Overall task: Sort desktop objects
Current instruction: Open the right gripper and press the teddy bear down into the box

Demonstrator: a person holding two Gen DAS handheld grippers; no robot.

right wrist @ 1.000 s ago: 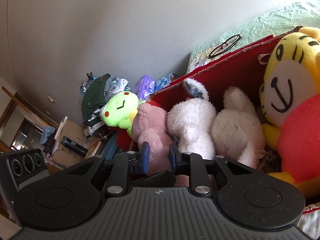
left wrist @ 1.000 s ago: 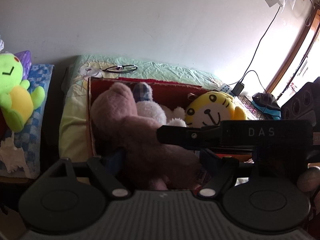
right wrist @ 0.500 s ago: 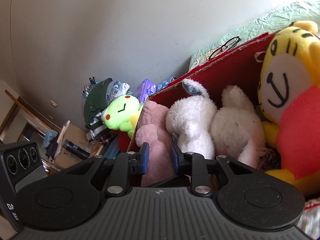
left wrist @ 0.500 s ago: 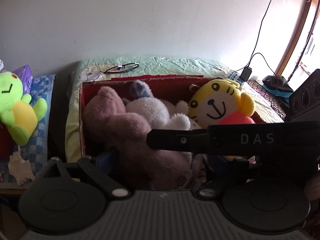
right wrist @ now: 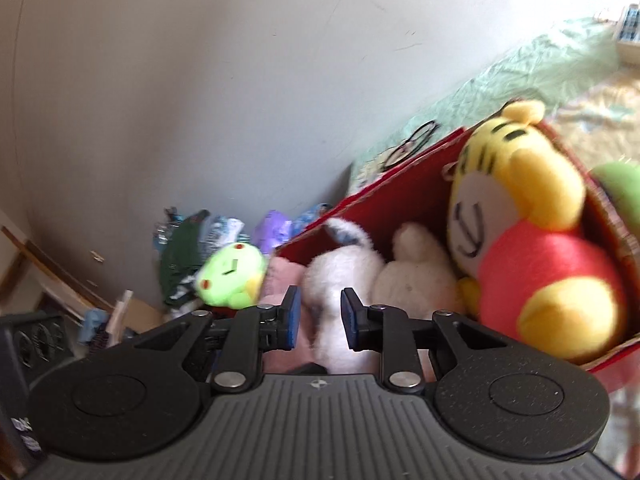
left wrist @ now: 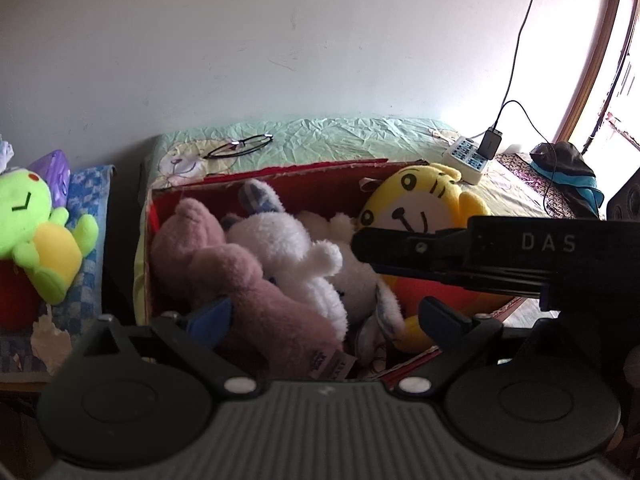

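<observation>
- The left gripper [left wrist: 320, 316] has its jaws spread wide over the red cardboard box [left wrist: 280, 178], gripping nothing; the pink plush bear [left wrist: 224, 276] lies between them.
- The right gripper [right wrist: 318, 320] has its jaws partly apart and empty, just before the white plush rabbit [right wrist: 340, 280].
- The box also holds a second white plush [left wrist: 356, 276] and the yellow tiger plush [left wrist: 416, 204].
- Only the left wrist view shows the power strip [left wrist: 468, 158] and the right gripper's body crossing in front.
- Eyeglasses [left wrist: 240, 147] lie on the green bedsheet [left wrist: 360, 136] behind the box.
- The green frog plush [left wrist: 36, 232] sits outside, left of the box.
- The right wrist view is blurred; it alone shows a clothes pile [right wrist: 188, 248].
</observation>
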